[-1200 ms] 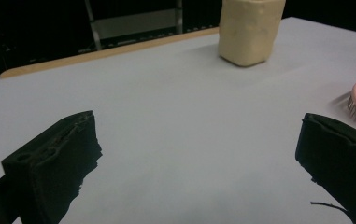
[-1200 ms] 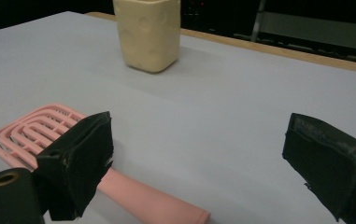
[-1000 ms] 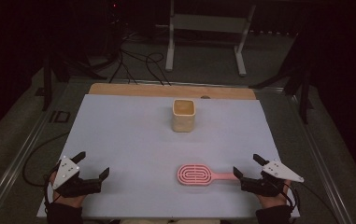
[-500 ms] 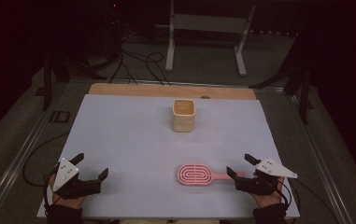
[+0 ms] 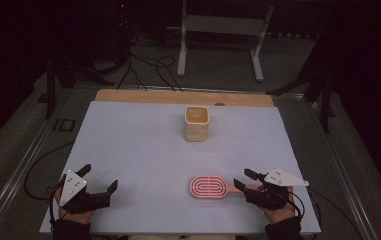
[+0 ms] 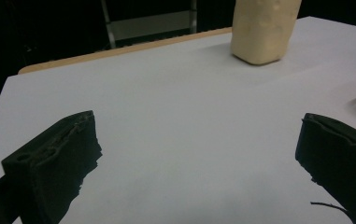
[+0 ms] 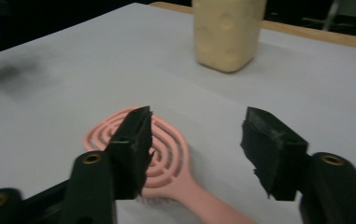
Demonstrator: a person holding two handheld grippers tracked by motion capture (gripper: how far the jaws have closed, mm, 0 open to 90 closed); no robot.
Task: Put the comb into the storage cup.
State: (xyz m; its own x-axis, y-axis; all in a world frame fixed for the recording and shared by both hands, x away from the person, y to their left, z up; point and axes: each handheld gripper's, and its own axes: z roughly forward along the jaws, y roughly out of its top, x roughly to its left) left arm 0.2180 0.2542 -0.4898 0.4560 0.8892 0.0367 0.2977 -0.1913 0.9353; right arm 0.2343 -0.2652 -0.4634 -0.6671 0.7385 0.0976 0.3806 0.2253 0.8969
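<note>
A pink oval hairbrush lies flat near the table's front edge, its handle pointing right. My right gripper sits at that handle. In the right gripper view the jaws stand partly apart over the brush, with the handle running between them and the pads clear of it. These jaws have just been closing. A cream square cup stands upright at the middle back. My left gripper rests at the front left, open, with nothing but bare white table between its jaws.
A white sheet covers the table, with a wooden strip along its far edge. Behind it stand a metal frame and floor cables. The left gripper view shows the cup far ahead.
My right gripper has slid left up to the brush handle and its jaws have narrowed around it. The left gripper, the brush and the cup have stayed put.
</note>
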